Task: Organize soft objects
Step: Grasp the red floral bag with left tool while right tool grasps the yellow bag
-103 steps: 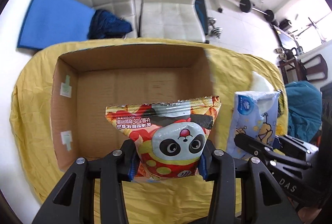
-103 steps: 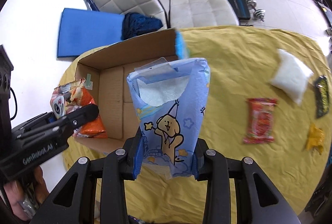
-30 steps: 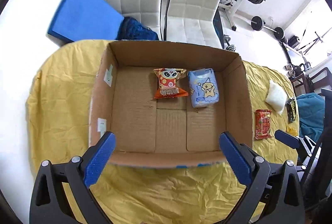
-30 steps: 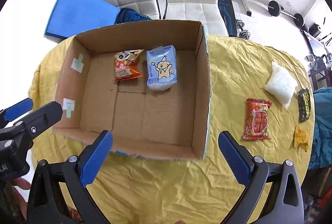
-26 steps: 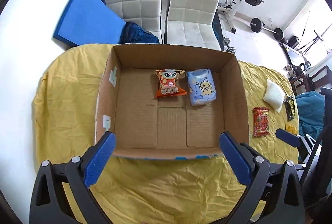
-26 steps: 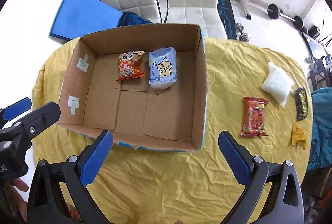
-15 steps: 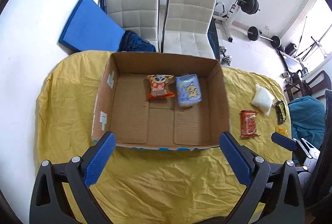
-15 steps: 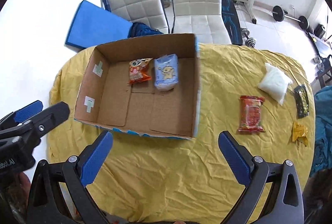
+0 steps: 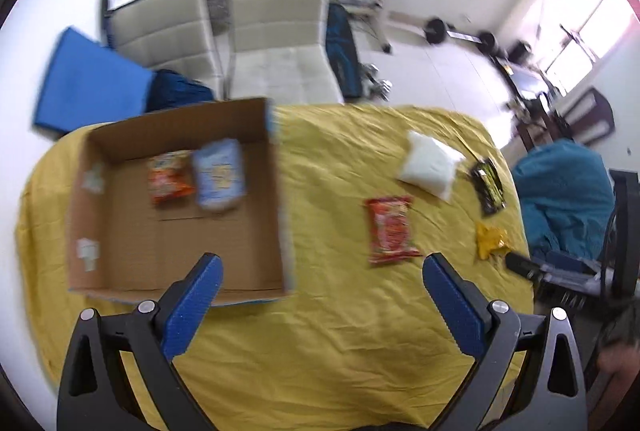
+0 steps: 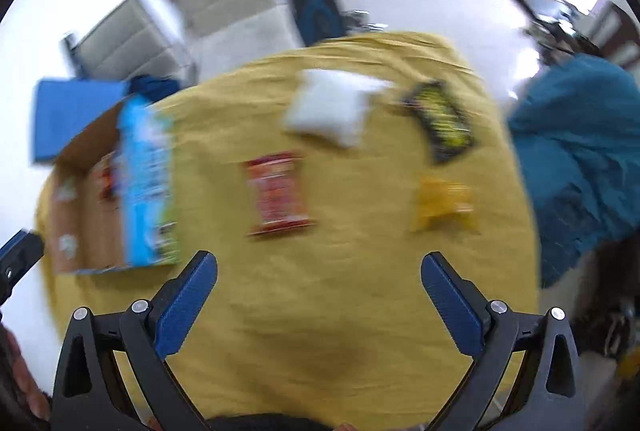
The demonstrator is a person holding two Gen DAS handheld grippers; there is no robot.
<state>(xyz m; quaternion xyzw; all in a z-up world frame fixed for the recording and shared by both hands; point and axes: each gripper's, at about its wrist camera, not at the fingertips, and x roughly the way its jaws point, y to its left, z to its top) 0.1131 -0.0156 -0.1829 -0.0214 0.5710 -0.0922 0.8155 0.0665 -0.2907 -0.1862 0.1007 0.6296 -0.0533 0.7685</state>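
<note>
Both views now swung right past the box (image 9: pixel 176 207), jaws spread empty

Panda snack bag (image 9: pixel 168 177) and blue tissue pack (image 9: pixel 218 180): released, now lying in cardboard box (image 9: pixel 120 135). Both grippers emptied, opened wide, swung rightward; box displaced left of the fingers.

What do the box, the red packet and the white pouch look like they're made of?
The box looks like plain brown corrugated cardboard, matt, with fold creases in its floor. The red packet seems to be glossy printed plastic film with crimped ends. The white pouch looks soft and pillowy, perhaps clear film over white filling; blur leaves that open.
</note>
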